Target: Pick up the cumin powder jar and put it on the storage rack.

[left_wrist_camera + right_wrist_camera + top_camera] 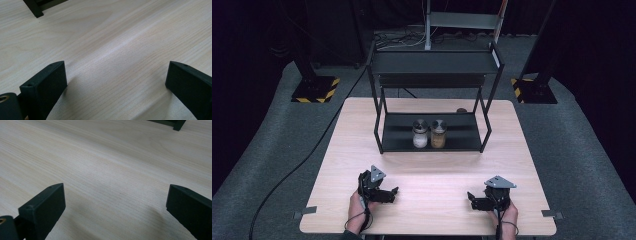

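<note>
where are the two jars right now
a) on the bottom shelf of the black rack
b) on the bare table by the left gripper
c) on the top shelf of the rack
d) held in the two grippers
a: the white-filled jar and the brown-filled jar stand side by side on the bottom shelf of the black rack, far from both grippers.

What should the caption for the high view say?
Two open grippers, left and right, rest before a rack holding two jars.

A pale wooden surface [427,165] carries a black shelf rack [432,135]; two jars [429,134] stand side by side on its lower shelf
</note>
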Demonstrator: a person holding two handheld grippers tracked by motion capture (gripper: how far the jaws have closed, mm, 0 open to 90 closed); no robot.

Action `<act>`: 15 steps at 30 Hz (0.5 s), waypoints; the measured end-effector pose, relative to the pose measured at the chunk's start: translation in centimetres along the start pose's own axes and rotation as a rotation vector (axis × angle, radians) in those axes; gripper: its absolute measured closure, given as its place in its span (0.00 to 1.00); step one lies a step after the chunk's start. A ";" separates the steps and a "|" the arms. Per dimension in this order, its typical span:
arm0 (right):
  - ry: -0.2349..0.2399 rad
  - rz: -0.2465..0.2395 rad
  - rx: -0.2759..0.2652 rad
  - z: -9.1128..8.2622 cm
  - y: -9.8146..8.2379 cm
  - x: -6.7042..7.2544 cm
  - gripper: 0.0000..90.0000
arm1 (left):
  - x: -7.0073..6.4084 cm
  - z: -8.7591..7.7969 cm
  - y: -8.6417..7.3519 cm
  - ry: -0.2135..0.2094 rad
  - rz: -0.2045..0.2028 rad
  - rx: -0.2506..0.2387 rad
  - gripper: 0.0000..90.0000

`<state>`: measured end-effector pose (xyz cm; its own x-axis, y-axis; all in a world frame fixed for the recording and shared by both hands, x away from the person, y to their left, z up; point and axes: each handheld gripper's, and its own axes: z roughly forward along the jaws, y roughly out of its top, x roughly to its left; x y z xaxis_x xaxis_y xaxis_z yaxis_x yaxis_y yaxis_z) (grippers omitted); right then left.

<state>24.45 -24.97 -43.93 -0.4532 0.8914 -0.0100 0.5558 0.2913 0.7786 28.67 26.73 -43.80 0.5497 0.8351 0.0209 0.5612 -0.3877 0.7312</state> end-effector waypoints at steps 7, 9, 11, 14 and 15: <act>-0.003 -0.003 0.003 0.1 0.1 0.1 0.02 | 0.0 0.0 0.0 -0.002 0.000 0.001 0.04; -0.002 -0.007 0.008 0.1 0.1 0.1 0.02 | 0.0 0.0 0.0 -0.002 0.001 0.000 0.04; -0.001 -0.010 0.009 0.1 0.2 0.1 0.02 | 0.0 0.0 0.0 -0.001 0.002 0.000 0.04; 0.001 -0.009 0.007 0.1 0.1 0.0 0.02 | 0.0 0.0 0.0 -0.001 0.004 0.000 0.04; 0.002 -0.009 0.007 0.1 0.1 0.0 0.02 | 0.0 0.0 0.0 -0.001 0.004 -0.001 0.04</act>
<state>24.55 -24.88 -43.89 -0.4593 0.8881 -0.0159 0.5565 0.3016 0.7741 28.67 26.72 -43.81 0.5523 0.8333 0.0230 0.5586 -0.3904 0.7318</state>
